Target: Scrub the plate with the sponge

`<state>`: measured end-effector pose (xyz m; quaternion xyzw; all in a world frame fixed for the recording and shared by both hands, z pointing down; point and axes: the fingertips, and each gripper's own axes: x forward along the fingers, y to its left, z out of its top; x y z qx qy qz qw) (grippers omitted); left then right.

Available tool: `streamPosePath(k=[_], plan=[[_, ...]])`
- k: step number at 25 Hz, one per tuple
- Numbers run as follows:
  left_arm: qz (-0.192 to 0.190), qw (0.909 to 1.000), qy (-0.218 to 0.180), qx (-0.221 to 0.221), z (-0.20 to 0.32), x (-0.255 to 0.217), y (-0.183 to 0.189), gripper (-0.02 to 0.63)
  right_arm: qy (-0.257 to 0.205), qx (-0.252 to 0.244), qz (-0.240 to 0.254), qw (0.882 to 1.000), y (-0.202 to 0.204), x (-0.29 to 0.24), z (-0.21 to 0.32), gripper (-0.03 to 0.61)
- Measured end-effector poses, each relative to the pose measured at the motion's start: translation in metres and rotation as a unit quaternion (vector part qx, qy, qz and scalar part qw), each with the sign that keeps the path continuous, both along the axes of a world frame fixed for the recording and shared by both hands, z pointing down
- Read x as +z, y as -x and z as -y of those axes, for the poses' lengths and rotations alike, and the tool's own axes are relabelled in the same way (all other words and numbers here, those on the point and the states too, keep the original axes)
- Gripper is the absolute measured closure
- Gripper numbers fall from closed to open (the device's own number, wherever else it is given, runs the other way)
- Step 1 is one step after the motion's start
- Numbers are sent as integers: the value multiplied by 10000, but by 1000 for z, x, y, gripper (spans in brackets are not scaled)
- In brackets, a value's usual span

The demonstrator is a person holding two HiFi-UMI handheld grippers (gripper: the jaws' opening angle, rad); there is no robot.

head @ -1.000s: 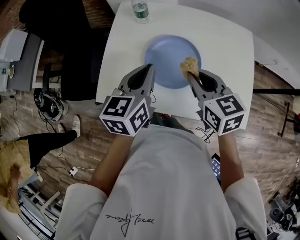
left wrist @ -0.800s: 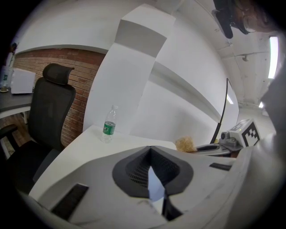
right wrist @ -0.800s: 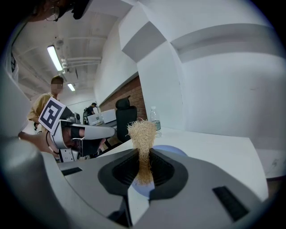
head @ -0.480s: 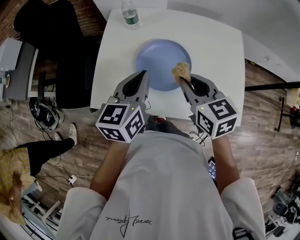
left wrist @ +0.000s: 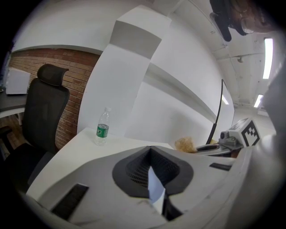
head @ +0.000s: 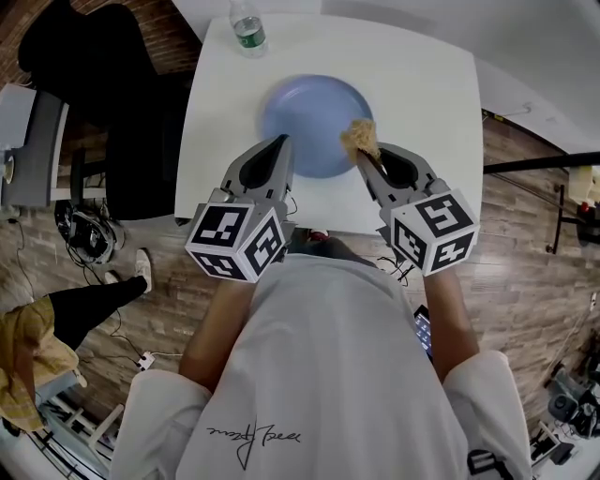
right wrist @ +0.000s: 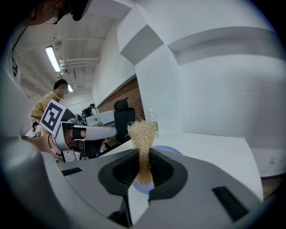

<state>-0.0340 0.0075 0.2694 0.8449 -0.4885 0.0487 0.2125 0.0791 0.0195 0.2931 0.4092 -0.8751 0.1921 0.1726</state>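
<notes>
Tan, fibrous sponge is pinched in the closed jaws of the right hand-held gripper and sticks out forward along the line they point. It hangs over the right rim of the blue plate on the white worktop; whether it touches, I cannot tell. The plate's middle lies ahead and leftward, so the scrub likely runs that way. Of the 2, the left hand-held gripper is closed on nothing, at the near-left rim.

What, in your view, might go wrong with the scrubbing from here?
The right gripper pinches the sponge by a narrow end, so it may pull loose under pressure. The left gripper sits shut at the edge of the plate; if it has no hold, the plate may slide toward the bottle.
</notes>
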Motion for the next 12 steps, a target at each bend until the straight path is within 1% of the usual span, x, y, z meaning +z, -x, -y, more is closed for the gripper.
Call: streamPosePath(k=[5,12], plan=[[-4,10000,2,2,-1,-2,1,623,-9,-17,-55,10000,-1,-3,0,526],[23,10000,-74,-51,0,-7,3,623,-82,-149,-9,9999,3,-6,1,526]])
